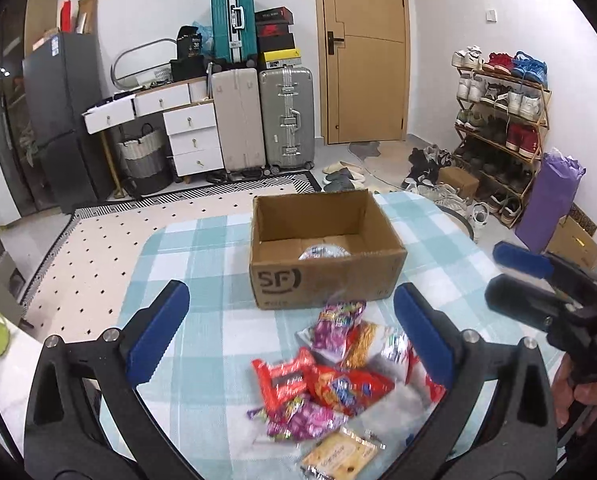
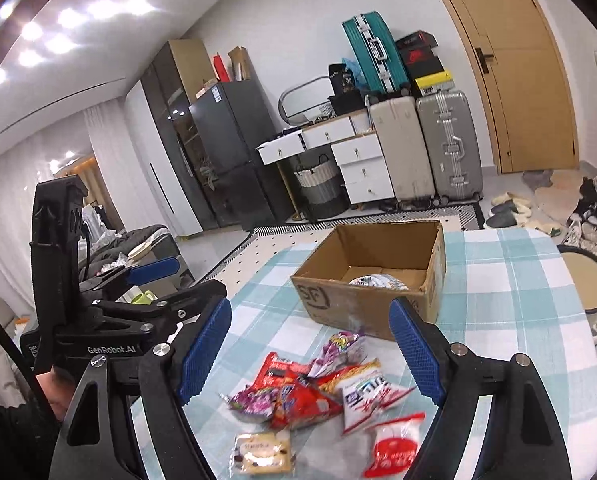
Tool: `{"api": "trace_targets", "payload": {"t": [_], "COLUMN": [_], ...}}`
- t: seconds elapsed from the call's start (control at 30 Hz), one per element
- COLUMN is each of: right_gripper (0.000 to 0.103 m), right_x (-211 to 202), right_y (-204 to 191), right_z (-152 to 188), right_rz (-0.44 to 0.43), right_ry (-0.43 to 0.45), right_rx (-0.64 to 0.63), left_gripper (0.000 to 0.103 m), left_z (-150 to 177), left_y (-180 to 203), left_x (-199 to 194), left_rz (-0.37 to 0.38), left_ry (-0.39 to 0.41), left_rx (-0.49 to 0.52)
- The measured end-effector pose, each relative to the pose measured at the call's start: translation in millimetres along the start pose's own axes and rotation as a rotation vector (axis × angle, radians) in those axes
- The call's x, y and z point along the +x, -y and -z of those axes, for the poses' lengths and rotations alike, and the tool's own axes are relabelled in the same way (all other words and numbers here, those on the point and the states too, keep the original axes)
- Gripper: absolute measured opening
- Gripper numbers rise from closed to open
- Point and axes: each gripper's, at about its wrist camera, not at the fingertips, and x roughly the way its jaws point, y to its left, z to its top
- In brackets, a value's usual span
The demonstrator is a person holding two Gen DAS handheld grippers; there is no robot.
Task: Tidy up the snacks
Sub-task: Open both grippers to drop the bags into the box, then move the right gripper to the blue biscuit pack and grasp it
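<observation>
Both the left gripper (image 1: 290, 340) and right gripper (image 2: 310, 348) are spread wide and hold nothing, so either could grab two bags from the heaped snacks (image 2: 318, 396) low in the frame and drop one off the bench (image 1: 202, 240).

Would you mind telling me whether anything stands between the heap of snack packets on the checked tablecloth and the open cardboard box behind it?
Nothing visible does. The heap of colourful snack packets lies right before the brown cardboard box, whose top is open, with only bare blue-checked tablecloth around them.
</observation>
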Motion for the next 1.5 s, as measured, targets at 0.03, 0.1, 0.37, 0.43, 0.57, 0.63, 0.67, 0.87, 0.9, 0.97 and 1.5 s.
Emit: {"api": "trace_targets", "payload": {"t": [0.03,0.1,0.37,0.43,0.57,0.63,0.67,0.87,0.9,0.97,1.5], "right_gripper": [0.093,0.098,0.102,0.102,0.102,0.102,0.102,0.102,0.102,0.102,0.102], "right_x": [-6,-15,-42,-41,-38,-39,-39,-28,-26,-22,-8], "right_y": [-6,-12,-29,-27,-24,-26,-28,-33,-32,-34,-40], "right_z": [5,10,46,57,81,94,100,140,144,155,188], "right_rz": [0.006,0.01,0.047,0.077,0.104,0.107,0.106,0.094,0.089,0.092,0.145], "right_ry": [0.01,0.026,0.033,0.009,-0.058,-0.084,-0.103,-0.193,-0.207,-0.231,-0.336], "right_rx": [-0.004,-0.004,-0.026,-0.03,-0.032,-0.039,-0.041,-0.049,-0.05,-0.061,-0.137], "left_gripper": [0.102,0.102,0.102,0.102,0.102,0.102,0.102,0.102,0.102,0.102,0.102], "left_z": [6,16,64,75,95,107,111,135,139,148,195], "left_y": [1,4,-3,-6,-11,-14,-16,-25,-27,-26,-34], "left_x": [-7,-17,-74,-79,-76,-75,-73,-60,-59,-55,-27], "left_rz": [0.002,0.004,-0.042,-0.029,-0.018,-0.016,-0.014,-0.009,-0.009,-0.017,0.005], "left_ry": [-0.009,-0.025,0.028,0.025,-0.01,-0.027,-0.035,-0.072,-0.075,-0.088,-0.179], "left_rx": [0.002,0.013,-0.018,-0.028,-0.047,-0.068,-0.081,-0.127,-0.13,-0.127,-0.19]}}
